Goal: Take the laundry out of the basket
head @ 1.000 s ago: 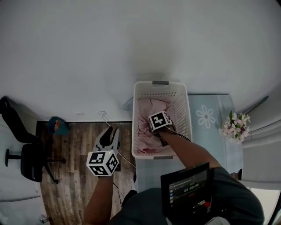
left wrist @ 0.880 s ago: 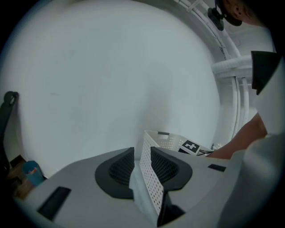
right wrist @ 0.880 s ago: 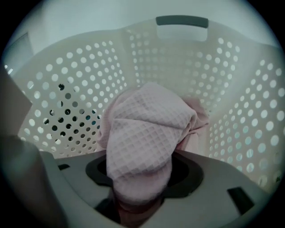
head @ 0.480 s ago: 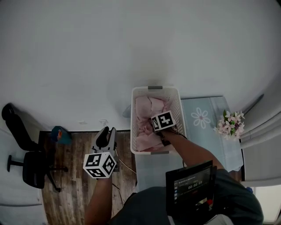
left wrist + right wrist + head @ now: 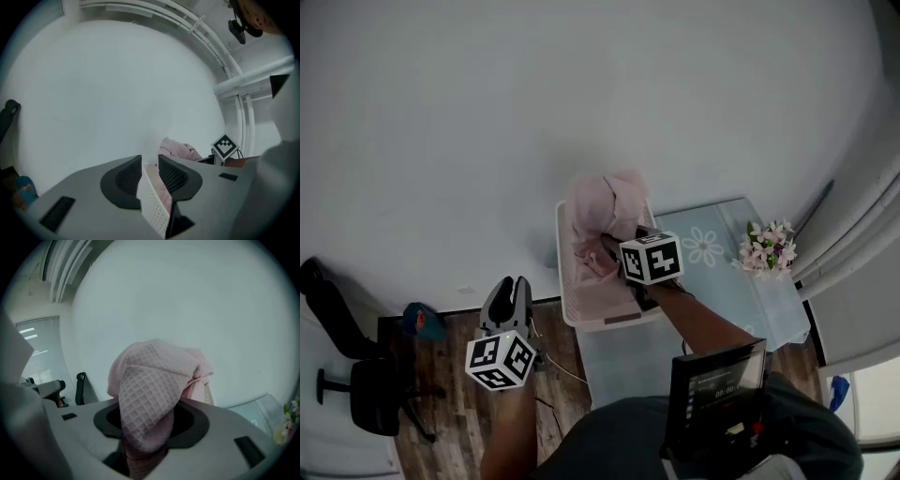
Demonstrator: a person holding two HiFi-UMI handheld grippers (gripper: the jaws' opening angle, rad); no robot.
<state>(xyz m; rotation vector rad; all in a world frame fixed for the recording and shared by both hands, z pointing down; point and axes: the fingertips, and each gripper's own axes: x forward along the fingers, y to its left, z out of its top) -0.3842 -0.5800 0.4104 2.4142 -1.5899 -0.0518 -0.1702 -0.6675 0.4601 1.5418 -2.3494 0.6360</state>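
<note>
Two grippers, and only one of them has anything in it. My right gripper (image 5: pixel 144 427) is clenched on a pink waffle-weave towel (image 5: pixel 150 376). Its jaws have just been closing, and in the right gripper view the cloth is pinched between the pads, bunching up over them and hanging below. From the head view I see the towel held above the far end of the white laundry basket (image 5: pixel 564 277), its lower folds running down toward the inside. More pink laundry (image 5: pixel 605 298) lies in the basket, toward the near wall.

My left gripper (image 5: pixel 150 171) is released: its jaws stand slightly apart with nothing pressed between the pads. In its own view the basket's perforated wall shows through the gap, beyond the tips. The head view puts this gripper to the left of the basket, apart from it, over the wooden floor (image 5: pixel 441 422).

Just right of the basket is a pale blue surface (image 5: pixel 727 272) with a daisy print, and a bunch of pink and white flowers (image 5: pixel 766 246) sits at its far right side. An office chair (image 5: pixel 356 394) stands at the left edge of the floor. Behind it all is a plain white wall (image 5: pixel 534 112).
</note>
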